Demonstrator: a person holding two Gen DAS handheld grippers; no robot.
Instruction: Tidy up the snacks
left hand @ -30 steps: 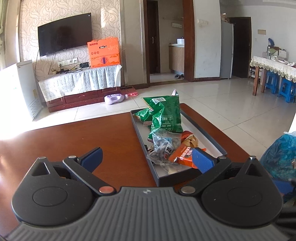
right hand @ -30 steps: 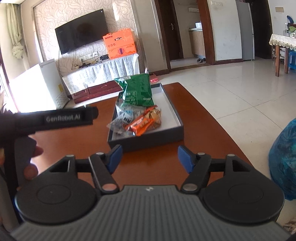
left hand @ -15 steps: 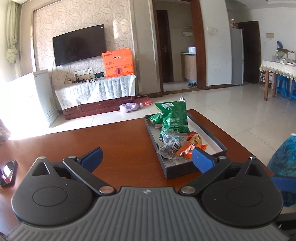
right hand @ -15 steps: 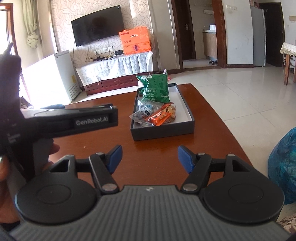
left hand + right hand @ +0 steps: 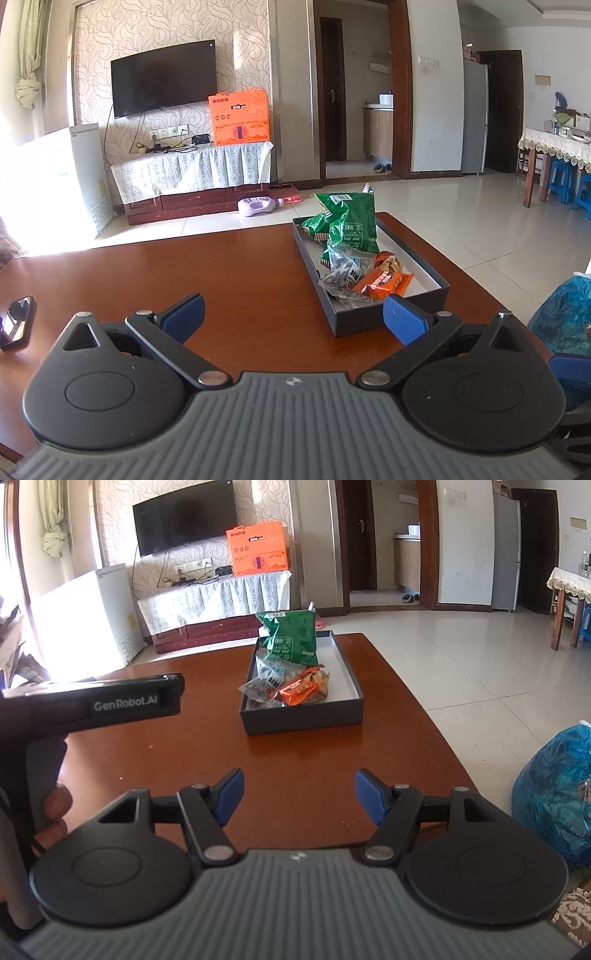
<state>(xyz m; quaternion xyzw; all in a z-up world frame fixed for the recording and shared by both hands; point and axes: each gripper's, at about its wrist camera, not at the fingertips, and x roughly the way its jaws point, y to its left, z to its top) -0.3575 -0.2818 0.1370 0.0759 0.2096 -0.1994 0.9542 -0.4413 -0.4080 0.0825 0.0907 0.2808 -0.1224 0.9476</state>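
Dark wood runs under everything, a table [image 5: 314, 760] with a grey box [image 5: 303, 720] toward its far right end; the snacks sit heaped inside it, a green bag [image 5: 291, 637] propped at the far end, a clear packet [image 5: 343, 275] in the middle and an orange bar [image 5: 384, 282] at the front, nothing loose on the wood that I can see. Both tools hang short of the box; the left gripper [image 5: 293, 319] has its jaws spread wide and empty, and the right gripper [image 5: 299, 797] is released too, its gap narrower, with only bare table between the pads. To my eye the gathering looks done, so this reads as a pause at the end of the job or before one last tidy; if anything is left, it calls for reaching forward into the box and closing gently on thin crinkly wrappers, which slip easily. From the left camera you get a phone [image 5: 16, 321] at the table's left edge and a purple bottle [image 5: 258, 205] on the floor beyond; the right camera misses both, yet it alone shows the person's fingers [image 5: 55, 805] curled round the left tool's handle; a blue bag [image 5: 554, 797] beside the table appears in both.
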